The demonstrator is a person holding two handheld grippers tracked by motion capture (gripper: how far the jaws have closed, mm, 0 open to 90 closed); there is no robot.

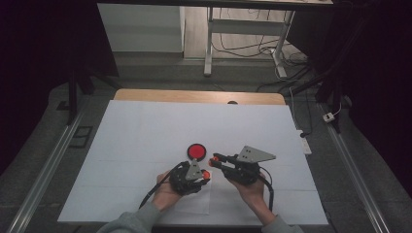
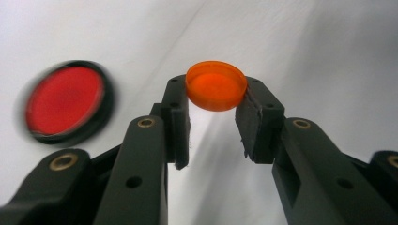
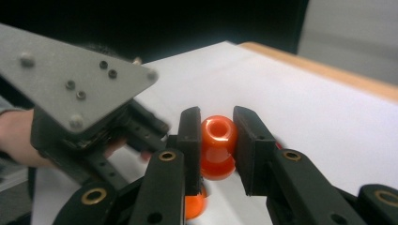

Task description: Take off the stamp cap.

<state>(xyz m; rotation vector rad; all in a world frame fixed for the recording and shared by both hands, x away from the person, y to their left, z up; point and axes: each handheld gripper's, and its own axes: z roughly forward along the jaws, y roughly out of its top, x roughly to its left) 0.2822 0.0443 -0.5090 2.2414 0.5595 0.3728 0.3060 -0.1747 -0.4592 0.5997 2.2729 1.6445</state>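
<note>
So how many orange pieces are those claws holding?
2. A flat orange cap is clamped in the left claw, and an orange bottle with an open neck is clamped in the right claw. Others may be hidden.

Ahead of you, red disc in black rim [image 1: 197, 151] flat on white sheet [image 1: 145, 141], wooden counter [image 1: 194, 95] edge beyond, cables on floor [image 1: 243, 48]

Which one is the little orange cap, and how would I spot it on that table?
Start at the white sheet covering the table and find the person's two hands near its front edge. The left gripper pinches the orange cap by its rim. It is flat and shallow, unlike the rounded orange bottle in the right gripper, and lacks the red disc's black ring.
</note>
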